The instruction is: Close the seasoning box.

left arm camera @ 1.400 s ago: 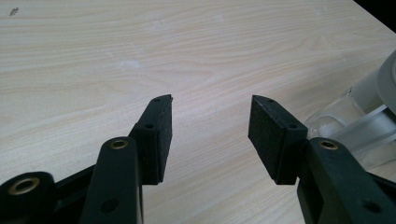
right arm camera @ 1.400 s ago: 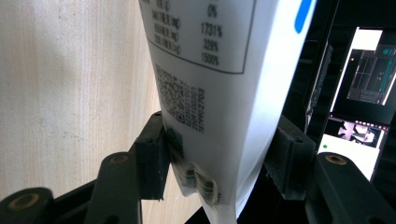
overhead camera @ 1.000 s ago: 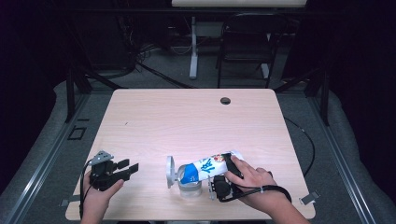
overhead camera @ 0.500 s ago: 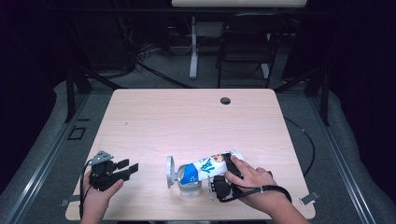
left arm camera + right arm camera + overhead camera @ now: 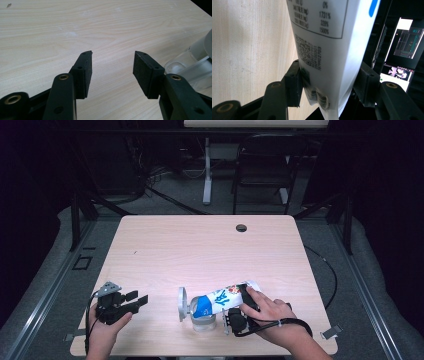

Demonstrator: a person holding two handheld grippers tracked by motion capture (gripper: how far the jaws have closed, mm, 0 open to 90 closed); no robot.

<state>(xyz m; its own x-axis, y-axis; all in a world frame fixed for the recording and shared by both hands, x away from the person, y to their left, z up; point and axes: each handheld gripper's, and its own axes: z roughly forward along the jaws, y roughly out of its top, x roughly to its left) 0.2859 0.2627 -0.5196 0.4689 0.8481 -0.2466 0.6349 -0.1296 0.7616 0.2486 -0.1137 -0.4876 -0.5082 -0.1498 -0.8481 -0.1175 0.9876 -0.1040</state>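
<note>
carton, a blue-and-white printed paper one (image 5: 222, 298), is clamped near its base between the pads of the right gripper (image 5: 239, 312), tipped on its side with its top leaning over a clear glass jar (image 5: 202, 318) near the front edge of the pale wooden table (image 5: 200, 245). a round lid (image 5: 182, 303) stands beside the jar. the left gripper (image 5: 112, 65) rests well apart, its jaws spread wide over bare wood with nothing between them.
</note>
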